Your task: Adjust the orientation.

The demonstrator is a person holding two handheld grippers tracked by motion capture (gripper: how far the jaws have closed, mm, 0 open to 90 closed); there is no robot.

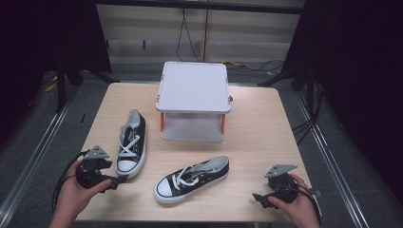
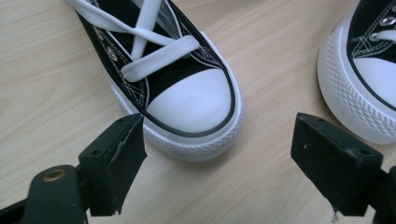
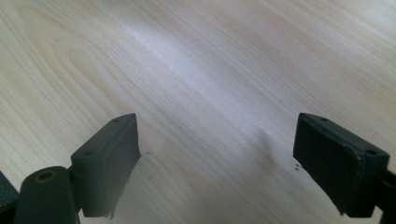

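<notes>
On the pale wooden worktop (image 1: 256, 118), going left to right: the left gripper (image 1: 115, 182) sits in the person's left hand (image 1: 76, 192) at the near left corner, its jaws spread wide and holding nothing; just beyond them, at about one o'clock from the gripper, lies the left black canvas sneaker with white laces and white rubber toe cap (image 1: 131, 143), toe toward the person, heel pointing to twelve o'clock; in the left gripper view its toe cap (image 2: 191, 100) lies between and just ahead of the open jaws, not touching them; the second black-and-white canvas sneaker (image 1: 192, 178) lies near the middle front, toe at eight o'clock, heel at two o'clock; behind both shoes, at twelve o'clock, stands a white two-tier shelf with orange posts (image 1: 194, 99); the right gripper (image 1: 259, 198), in the right hand (image 1: 297, 204) at the near right corner, is wide open and empty over bare wood, well apart from the second sneaker at its nine o'clock.
</notes>
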